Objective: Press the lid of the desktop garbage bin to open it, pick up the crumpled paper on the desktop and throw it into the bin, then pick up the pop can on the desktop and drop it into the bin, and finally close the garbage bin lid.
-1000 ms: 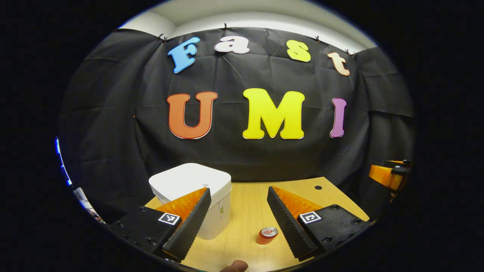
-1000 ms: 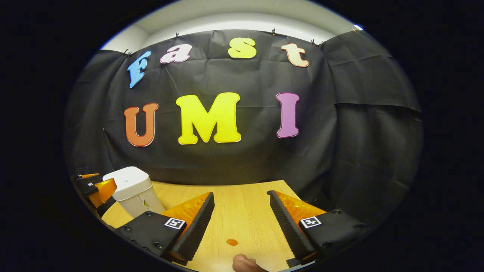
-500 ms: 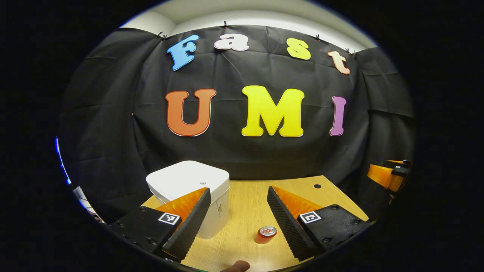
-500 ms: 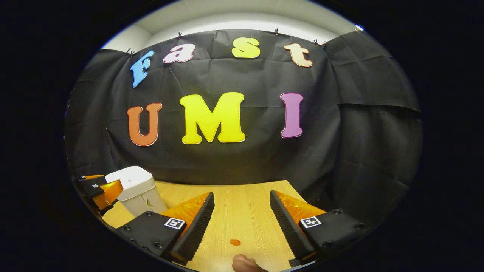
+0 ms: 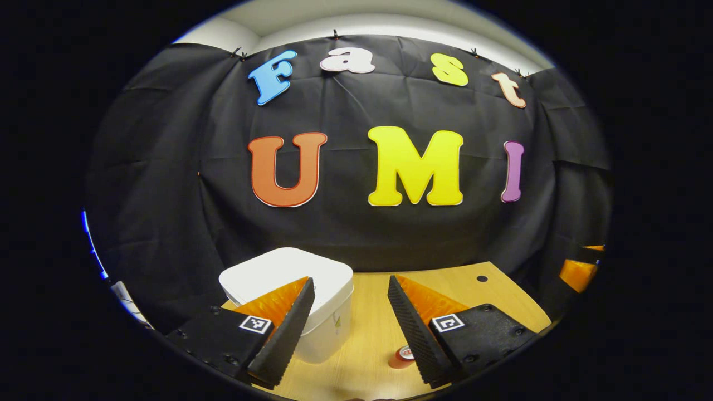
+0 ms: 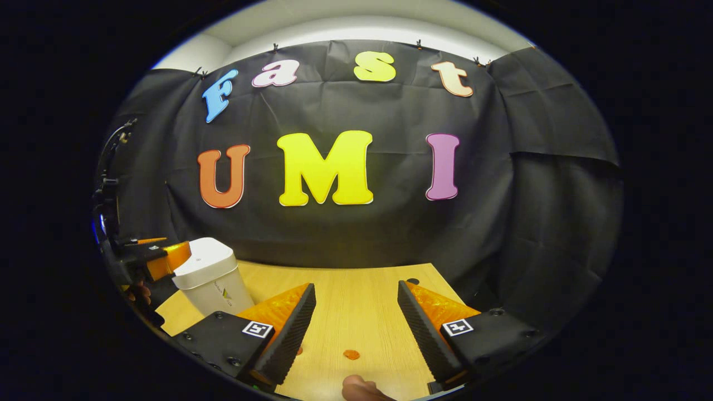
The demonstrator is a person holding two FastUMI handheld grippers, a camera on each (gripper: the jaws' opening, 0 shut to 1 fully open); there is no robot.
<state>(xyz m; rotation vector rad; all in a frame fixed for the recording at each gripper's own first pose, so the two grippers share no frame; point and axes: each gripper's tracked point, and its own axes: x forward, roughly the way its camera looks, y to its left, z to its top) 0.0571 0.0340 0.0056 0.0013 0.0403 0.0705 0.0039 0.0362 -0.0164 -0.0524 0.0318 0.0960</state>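
Note:
The white desktop bin (image 5: 289, 284) stands on the wooden table (image 5: 367, 312) with its lid down, partly behind my left gripper's left finger. My left gripper (image 5: 350, 280) is open and empty, hovering near the bin's right side. A red pop can (image 5: 401, 357) stands upright low on the table, half hidden by the left gripper's right finger. In the right gripper view the bin (image 6: 209, 273) sits at the far left, with the left gripper (image 6: 161, 259) beside its lid. My right gripper (image 6: 355, 285) is open and empty over bare table.
A small orange spot (image 6: 351, 354) lies on the table (image 6: 356, 312) between the right gripper's fingers. A round hole (image 6: 413, 281) marks the table's far right part. A fingertip (image 6: 359, 387) shows at the bottom edge. The black cloth wall stands close behind the table.
The left gripper has shifted nearer the bin, and the can has slid lower, partly behind its right finger. In the right gripper view the bin has moved a little to the right.

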